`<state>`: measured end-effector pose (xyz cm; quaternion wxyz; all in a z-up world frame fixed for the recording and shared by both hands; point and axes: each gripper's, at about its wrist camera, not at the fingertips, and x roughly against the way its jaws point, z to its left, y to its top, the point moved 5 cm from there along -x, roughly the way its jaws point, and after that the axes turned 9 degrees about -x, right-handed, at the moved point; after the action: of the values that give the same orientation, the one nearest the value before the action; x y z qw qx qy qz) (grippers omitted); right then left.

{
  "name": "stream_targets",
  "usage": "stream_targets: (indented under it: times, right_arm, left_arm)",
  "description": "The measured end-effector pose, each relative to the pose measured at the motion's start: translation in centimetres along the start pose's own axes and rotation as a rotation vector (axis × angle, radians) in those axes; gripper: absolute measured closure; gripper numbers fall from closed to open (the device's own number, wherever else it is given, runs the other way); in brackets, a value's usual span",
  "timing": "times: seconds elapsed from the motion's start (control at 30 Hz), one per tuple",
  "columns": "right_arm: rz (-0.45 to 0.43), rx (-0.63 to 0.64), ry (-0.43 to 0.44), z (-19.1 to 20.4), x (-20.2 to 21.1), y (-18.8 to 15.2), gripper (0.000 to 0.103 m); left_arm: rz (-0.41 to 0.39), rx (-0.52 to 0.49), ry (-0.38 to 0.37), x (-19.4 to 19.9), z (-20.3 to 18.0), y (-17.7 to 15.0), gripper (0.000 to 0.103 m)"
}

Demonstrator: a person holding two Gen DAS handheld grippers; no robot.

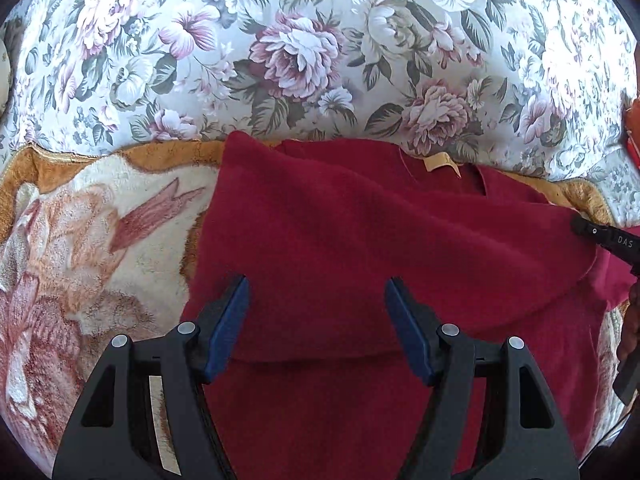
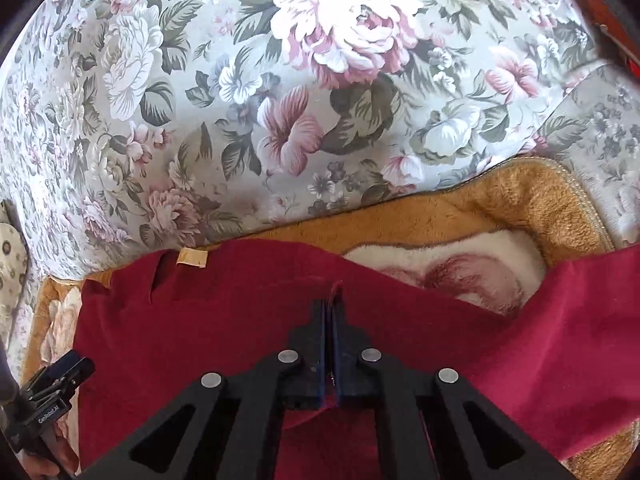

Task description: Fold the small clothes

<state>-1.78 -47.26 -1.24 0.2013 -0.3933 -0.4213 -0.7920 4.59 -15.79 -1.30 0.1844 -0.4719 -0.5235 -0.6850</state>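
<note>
Red garment (image 1: 360, 240), the small piece of clothing to be folded, lies spread on a plush tan blanket (image 1: 80, 240) with a pink flower pattern, which sits in front of a floral cushion (image 1: 300, 48).

From the left wrist view, the left tongs (image 1: 318, 320) hover over the near part of the cloth with their blue pads (image 1: 228, 328) wide apart, gripping nothing. A folded-over flap already crosses the garment just ahead of them, and a small tan label (image 1: 440, 162) marks the neckline at the far edge. At the right border the tip of the right tongs (image 1: 592, 236) meets the cloth's edge.

From the right wrist view, the right tongs (image 2: 331, 300) are closed, with a thin ridge of red fabric pinched between the pads; the garment (image 2: 200, 320) drapes away to both sides and the label (image 2: 192, 258) lies to the far left. The left tongs (image 2: 60, 376) show at the lower left, beside the garment's edge.

The risk, as I judge it: the pinch looks shallow, so the fabric may slip out if it is pulled across. With the left tongs not pressing the cloth down, dragging one side could also pull the whole garment along the fuzzy blanket and undo the existing fold or leave it crooked.
</note>
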Motion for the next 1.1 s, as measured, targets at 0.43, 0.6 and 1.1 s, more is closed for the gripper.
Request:
stream_targets:
  times: [0.43, 0.6, 1.1]
  right_arm:
    - [-0.058, -0.134, -0.083, -11.3, 11.0, -2.1, 0.08]
    - [-0.137, -0.247, -0.236, -19.4, 15.0, -2.9, 0.072]
    - [-0.307, -0.286, -0.056, -16.9, 15.4, 2.7, 0.096]
  left_arm:
    - [-0.035, -0.028, -0.066, 3.6, -4.2, -0.6, 0.033]
    - [-0.044, -0.018, -0.103, 4.2, -5.6, -0.3, 0.033]
    - [-0.023, 0.062, -0.073, 4.0, -2.3, -1.1, 0.033]
